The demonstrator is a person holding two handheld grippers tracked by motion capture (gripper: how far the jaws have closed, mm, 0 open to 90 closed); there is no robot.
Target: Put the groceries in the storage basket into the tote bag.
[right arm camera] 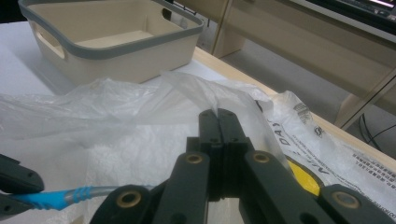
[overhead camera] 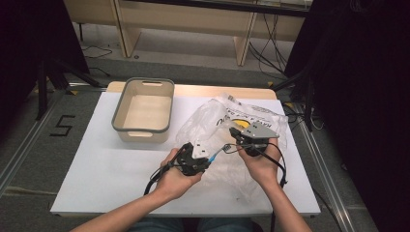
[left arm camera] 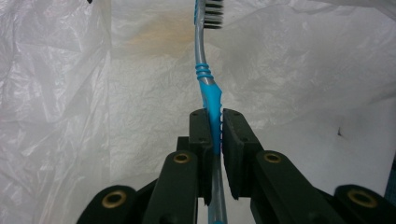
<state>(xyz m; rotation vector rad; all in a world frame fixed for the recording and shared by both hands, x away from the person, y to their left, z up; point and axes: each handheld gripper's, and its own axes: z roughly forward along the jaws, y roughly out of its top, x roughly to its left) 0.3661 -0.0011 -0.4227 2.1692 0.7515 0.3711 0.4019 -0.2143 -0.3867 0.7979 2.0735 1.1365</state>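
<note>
My left gripper [left arm camera: 215, 116] is shut on the blue handle of a toothbrush [left arm camera: 208, 88], whose black-bristled head points away from me into a white plastic bag [left arm camera: 303, 70]. In the high view the left gripper [overhead camera: 207, 160] sits at the bag's near side, and the toothbrush [overhead camera: 218, 152] reaches toward the right gripper [overhead camera: 236, 131]. My right gripper [right arm camera: 218, 114] is shut on a raised fold of the plastic bag [right arm camera: 116, 116]. The toothbrush [right arm camera: 70, 196] enters that view from the lower left. The bag [overhead camera: 212, 121] lies crumpled on the white table [overhead camera: 121, 174].
A beige bin with a grey rim [overhead camera: 143, 110] stands behind and to the left of the bag, with nothing visible inside; it also appears at the far left as the bin [right arm camera: 116, 51]. Shelving legs and cables stand beyond the table's far edge.
</note>
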